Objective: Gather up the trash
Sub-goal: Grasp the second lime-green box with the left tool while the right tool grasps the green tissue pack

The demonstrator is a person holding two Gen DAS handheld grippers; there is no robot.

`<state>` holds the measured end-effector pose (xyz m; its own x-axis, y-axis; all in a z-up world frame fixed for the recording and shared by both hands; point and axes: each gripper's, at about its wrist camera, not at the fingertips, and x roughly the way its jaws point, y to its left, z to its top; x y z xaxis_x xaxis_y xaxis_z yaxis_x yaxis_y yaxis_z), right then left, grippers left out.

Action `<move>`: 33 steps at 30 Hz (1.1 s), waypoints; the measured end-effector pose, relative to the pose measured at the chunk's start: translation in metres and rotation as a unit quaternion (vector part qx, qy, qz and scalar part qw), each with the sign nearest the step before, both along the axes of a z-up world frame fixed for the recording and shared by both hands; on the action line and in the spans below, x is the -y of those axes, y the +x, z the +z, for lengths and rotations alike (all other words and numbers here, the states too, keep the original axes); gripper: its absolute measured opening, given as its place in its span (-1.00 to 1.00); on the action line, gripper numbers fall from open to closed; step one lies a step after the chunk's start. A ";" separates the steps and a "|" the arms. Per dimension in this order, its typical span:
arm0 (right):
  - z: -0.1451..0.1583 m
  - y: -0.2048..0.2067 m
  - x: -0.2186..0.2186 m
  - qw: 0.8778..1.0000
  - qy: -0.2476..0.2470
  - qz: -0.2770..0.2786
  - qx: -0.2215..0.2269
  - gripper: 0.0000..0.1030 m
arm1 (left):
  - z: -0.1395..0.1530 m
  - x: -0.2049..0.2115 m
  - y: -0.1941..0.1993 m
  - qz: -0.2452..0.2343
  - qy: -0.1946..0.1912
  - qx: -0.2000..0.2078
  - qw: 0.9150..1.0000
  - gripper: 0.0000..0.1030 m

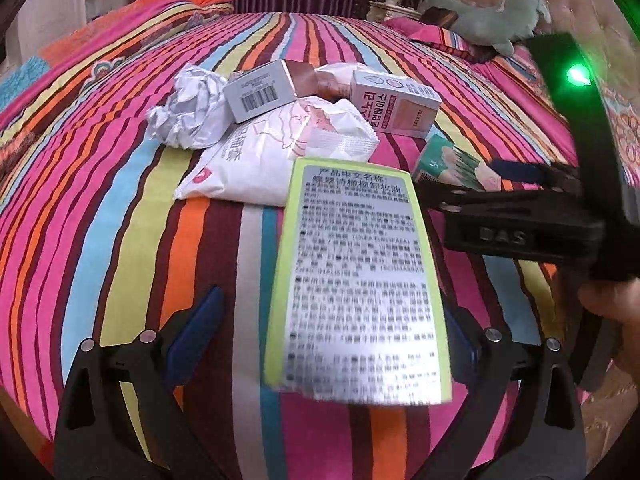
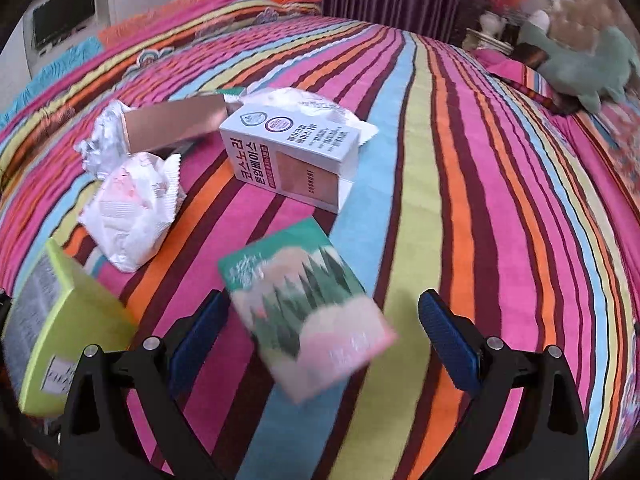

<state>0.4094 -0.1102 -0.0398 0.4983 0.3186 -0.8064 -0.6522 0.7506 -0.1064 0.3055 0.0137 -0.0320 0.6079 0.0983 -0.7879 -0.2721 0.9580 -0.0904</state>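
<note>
Trash sits in a loose cluster on the striped bedspread (image 1: pixel 120 208). Left gripper (image 1: pixel 332 344): jaws spread wide, the yellow-green box (image 1: pixel 360 280) with a printed label lies between the blue pads (image 1: pixel 200 332); it looks close to the right pad but contact can't be confirmed, and there is a clear gap to the left pad. Right gripper (image 2: pixel 320 340): also spread wide, green tree-print box (image 2: pixel 304 304) between the fingers, blurred, touching neither pad as far as visible. In the left wrist view the right gripper's fingers sit on either side of that same green box (image 1: pixel 452 164), just right of the yellow-green one. Behind: white flat pouch (image 1: pixel 248 168) touching the far end of the yellow-green box, crumpled white wrapper (image 1: pixel 336 128) lying on it, crumpled paper ball (image 1: pixel 188 108) to the left, grey barcode box (image 1: pixel 260 92) with a copper side resting on the pouch and ball, pink-white box with Korean text (image 1: pixel 396 104) to the right. Right wrist view shows the Korean-text box (image 2: pixel 292 152) lying beyond the green one, well apart from it. A green plush toy (image 1: pixel 496 12) lies by the headboard.
</note>
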 end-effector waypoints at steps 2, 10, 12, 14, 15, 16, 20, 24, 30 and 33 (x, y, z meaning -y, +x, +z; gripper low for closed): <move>-0.001 0.004 0.000 1.000 0.010 -0.006 -0.010 0.78 | -0.001 0.000 0.003 -0.005 0.006 -0.002 1.000 0.73; 0.005 0.003 -0.002 0.998 0.031 -0.051 -0.033 0.21 | 0.004 -0.019 0.004 -0.013 0.010 -0.006 1.000 -0.07; 0.009 -0.003 0.004 0.996 0.045 -0.071 -0.033 0.18 | 0.006 -0.024 0.003 -0.015 -0.001 -0.004 1.000 -0.07; 0.014 -0.009 0.008 0.994 0.060 -0.089 -0.035 0.17 | 0.008 -0.026 0.001 -0.014 -0.006 -0.004 1.000 -0.07; 0.017 -0.013 0.011 0.992 0.064 -0.100 -0.036 0.16 | 0.009 -0.026 0.000 -0.015 -0.008 -0.004 1.000 -0.07; 0.018 -0.016 0.013 0.991 0.072 -0.105 -0.037 0.16 | 0.011 -0.027 -0.003 -0.016 -0.011 -0.003 1.000 -0.07; 0.028 -0.033 0.030 0.982 0.112 -0.141 -0.053 0.15 | 0.019 -0.027 -0.016 -0.020 -0.012 0.003 1.000 -0.07; 0.042 -0.060 0.046 0.974 0.144 -0.170 -0.046 0.15 | 0.031 -0.027 -0.036 -0.028 -0.008 0.015 0.999 -0.07; 0.056 -0.107 0.061 0.961 0.188 -0.196 -0.043 0.15 | 0.043 -0.028 -0.071 -0.039 -0.002 0.025 0.999 -0.07; 0.058 -0.129 0.064 0.957 0.203 -0.200 -0.045 0.15 | 0.045 -0.029 -0.090 -0.044 -0.004 0.028 0.999 -0.07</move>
